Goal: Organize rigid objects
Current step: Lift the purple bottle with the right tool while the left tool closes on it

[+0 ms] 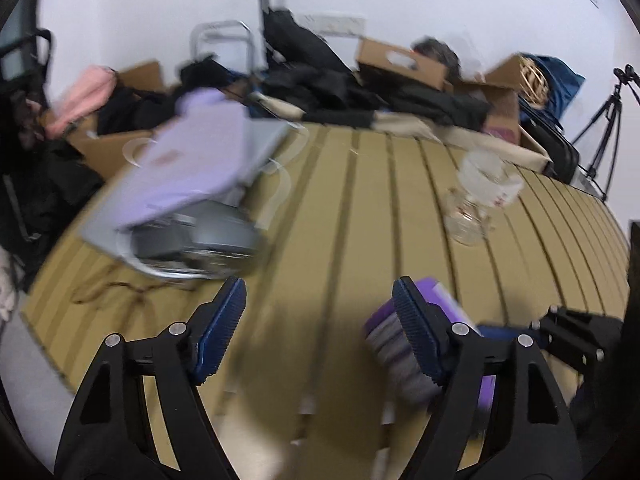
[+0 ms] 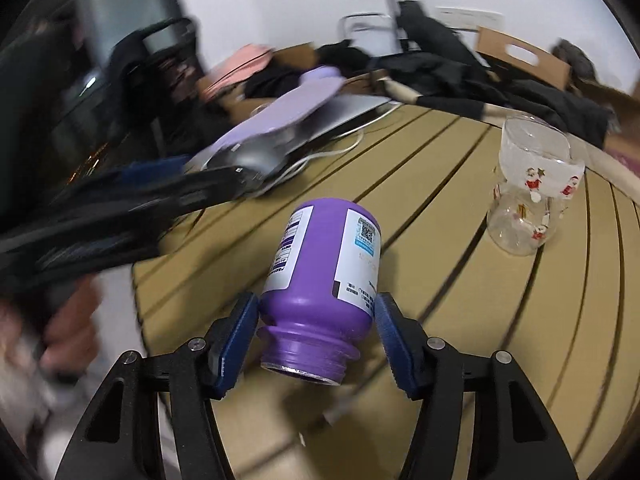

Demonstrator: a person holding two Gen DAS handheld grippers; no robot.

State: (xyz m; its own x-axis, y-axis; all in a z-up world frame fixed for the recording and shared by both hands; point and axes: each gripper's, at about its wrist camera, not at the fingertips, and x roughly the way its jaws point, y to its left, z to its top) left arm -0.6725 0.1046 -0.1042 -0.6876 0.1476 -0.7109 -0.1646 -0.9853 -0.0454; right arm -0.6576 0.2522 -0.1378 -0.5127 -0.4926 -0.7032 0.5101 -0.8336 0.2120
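Near the front edge of the slatted bench (image 2: 460, 208), the right claw (image 2: 316, 334) clamps the uncapped purple bottle (image 2: 320, 264) by its shoulder, mouth toward the camera, seemingly for carrying, while the left claw (image 1: 320, 320) gapes empty.

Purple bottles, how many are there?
1. The purple bottle sits between the right gripper fingers, its open mouth toward the camera. Clutter behind may hide others.

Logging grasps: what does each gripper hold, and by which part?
Right gripper: purple plastic bottle, its fingers at the shoulder near the open neck. Left gripper: open, nothing held.
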